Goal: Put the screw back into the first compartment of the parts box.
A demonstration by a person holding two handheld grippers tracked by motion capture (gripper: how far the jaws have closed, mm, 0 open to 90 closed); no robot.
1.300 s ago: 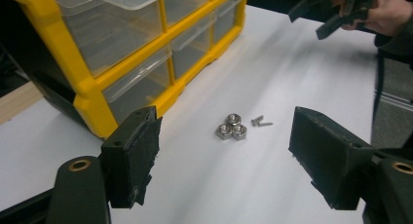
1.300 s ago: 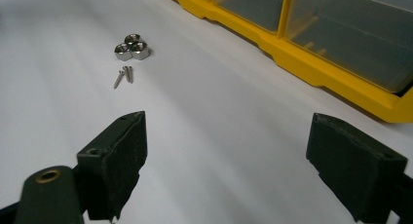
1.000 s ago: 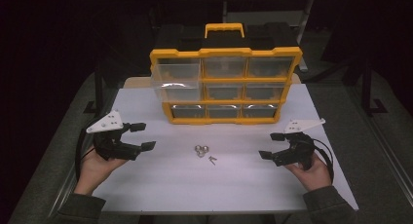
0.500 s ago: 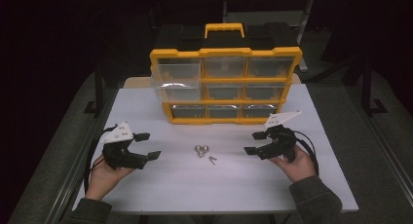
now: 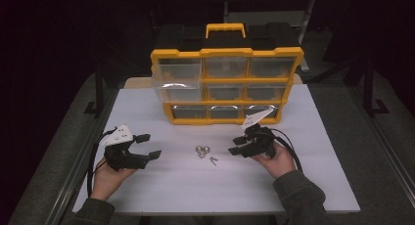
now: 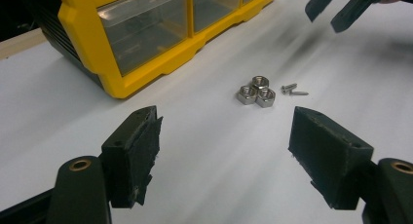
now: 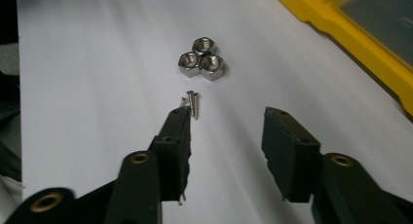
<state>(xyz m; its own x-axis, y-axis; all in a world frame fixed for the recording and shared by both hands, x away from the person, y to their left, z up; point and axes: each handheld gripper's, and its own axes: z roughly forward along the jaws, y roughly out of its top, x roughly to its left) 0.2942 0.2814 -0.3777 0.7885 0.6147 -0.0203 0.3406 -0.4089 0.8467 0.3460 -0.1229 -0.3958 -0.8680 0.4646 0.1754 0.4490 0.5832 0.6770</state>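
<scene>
Three steel hex nuts (image 5: pixel 201 150) (image 6: pixel 256 90) (image 7: pixel 201 58) lie touching in a cluster on the white table top (image 5: pixel 293 186). Two small screws (image 5: pixel 213 160) (image 6: pixel 292 90) (image 7: pixel 194 103) lie just beside them. My right gripper (image 5: pixel 236 146) (image 7: pixel 228 121) points at them from the right. Its jaws have just been closing and stand half apart with nothing between them, the left jaw tip right by the screws. My left gripper (image 5: pixel 149 146) (image 6: pixel 226 131) rests low at the left, open and empty, aimed at the nuts. The left gripper view also catches the right gripper (image 6: pixel 336 7) farther off.
A yellow parts organizer (image 5: pixel 225 53) (image 6: pixel 146 78) (image 7: pixel 350 34) with clear drawers stands upright behind the nuts. Its upper left drawer (image 5: pixel 176 83) is pulled out. Dark floor surrounds the table on all sides.
The right gripper has moved left toward the screws and nuts, and its jaws have narrowed. The left gripper has sunk toward the table and drawn slightly nearer the front edge.
</scene>
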